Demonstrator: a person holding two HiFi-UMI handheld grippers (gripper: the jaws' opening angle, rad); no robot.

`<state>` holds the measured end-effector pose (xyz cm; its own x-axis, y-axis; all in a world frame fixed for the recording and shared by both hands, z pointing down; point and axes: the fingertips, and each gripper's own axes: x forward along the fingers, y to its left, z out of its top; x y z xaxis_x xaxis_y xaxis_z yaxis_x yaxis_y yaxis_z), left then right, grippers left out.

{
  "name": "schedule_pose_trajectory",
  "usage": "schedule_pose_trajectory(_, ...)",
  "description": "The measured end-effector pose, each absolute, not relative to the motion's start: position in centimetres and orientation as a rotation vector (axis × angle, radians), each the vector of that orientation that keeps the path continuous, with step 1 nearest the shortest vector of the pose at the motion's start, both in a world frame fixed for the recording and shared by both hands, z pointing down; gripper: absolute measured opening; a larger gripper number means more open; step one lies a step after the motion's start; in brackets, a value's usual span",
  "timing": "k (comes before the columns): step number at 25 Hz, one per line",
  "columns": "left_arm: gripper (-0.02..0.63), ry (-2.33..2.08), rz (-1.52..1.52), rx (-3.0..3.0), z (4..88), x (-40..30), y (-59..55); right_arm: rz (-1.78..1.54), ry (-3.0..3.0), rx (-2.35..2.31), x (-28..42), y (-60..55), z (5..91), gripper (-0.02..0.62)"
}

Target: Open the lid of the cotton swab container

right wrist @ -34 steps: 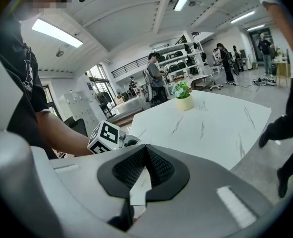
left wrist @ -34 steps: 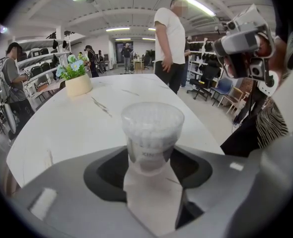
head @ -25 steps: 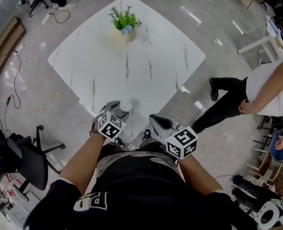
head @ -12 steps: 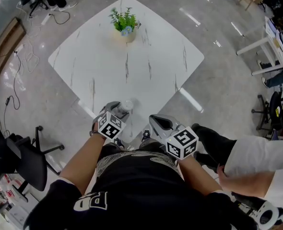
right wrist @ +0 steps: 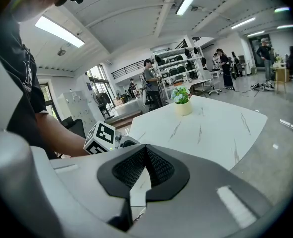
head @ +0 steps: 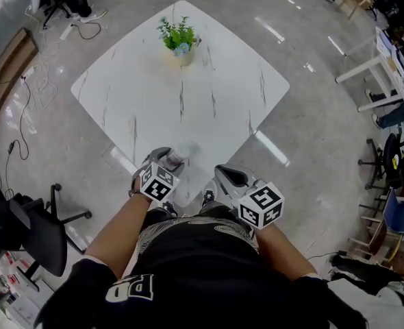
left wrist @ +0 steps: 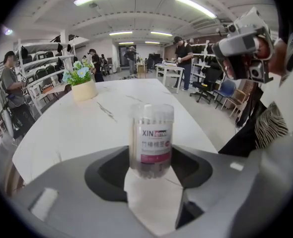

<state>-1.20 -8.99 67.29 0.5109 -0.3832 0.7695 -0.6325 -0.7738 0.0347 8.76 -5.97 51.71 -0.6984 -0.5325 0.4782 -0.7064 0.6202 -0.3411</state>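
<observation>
The left gripper has its jaws closed on the upright container at the near corner of the table, lid on. The right gripper is beside it, jaws together and empty. A plant stands well apart.

I am viewing a cotton swab container of clear, glossy plastic with a smooth printed label. The counter is showing a smooth white marble-look top with grey veins. The right gripper fingers are showing matt grey plastic, with black mesh-textured pads. The floor is gleaming, polished.
</observation>
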Motion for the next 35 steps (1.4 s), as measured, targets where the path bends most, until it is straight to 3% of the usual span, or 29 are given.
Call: schedule_pose_trajectory(35, 0.31, -1.281, 0.402, 2.689, 44.3, -5.9, -10.6, 0.353, -2.776, 0.931, 5.4, -10.4, 37.6, -0.006)
